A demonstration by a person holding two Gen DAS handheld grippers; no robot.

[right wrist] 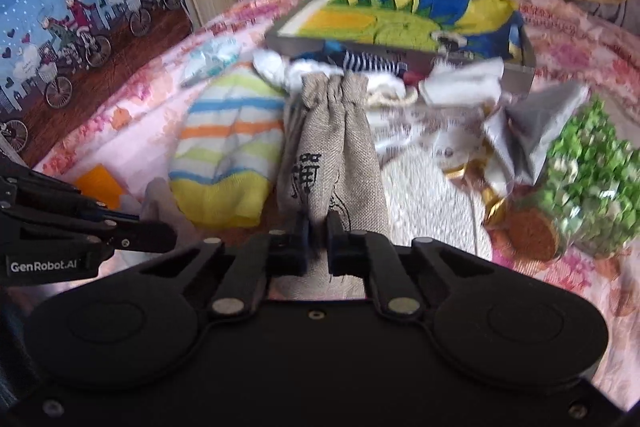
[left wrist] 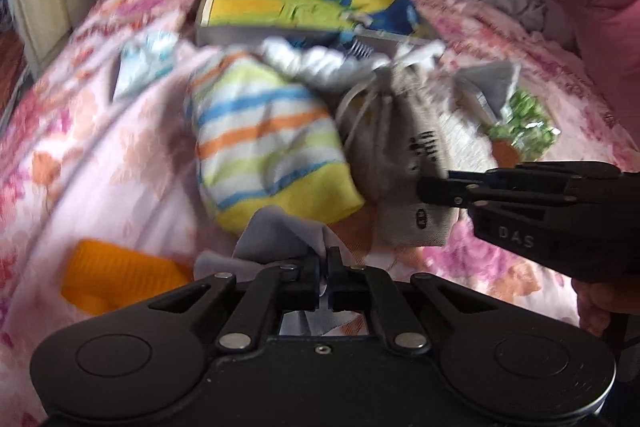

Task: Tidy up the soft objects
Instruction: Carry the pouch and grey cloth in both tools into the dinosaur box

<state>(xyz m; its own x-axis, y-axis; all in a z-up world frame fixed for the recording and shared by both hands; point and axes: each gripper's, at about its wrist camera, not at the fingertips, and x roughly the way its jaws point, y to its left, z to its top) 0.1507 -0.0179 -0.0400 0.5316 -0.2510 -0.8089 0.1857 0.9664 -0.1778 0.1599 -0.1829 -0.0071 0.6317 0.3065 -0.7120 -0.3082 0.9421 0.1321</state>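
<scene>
Your right tongs (right wrist: 317, 227) pinch the burlap pouch (right wrist: 332, 147) (beside the striped sock (right wrist: 228, 155)) on the bed (right wrist: 132, 115); your left tongs (left wrist: 324, 263) grip a grey cloth (left wrist: 276, 235).

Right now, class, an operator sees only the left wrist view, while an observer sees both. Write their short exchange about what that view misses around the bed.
Operator: What is past the left edge of the bed?
Observer: A blue hanging printed with cyclists.
Operator: Anything beside the green plant?
Observer: A gold ribbon lies just left of its cork base.
</scene>
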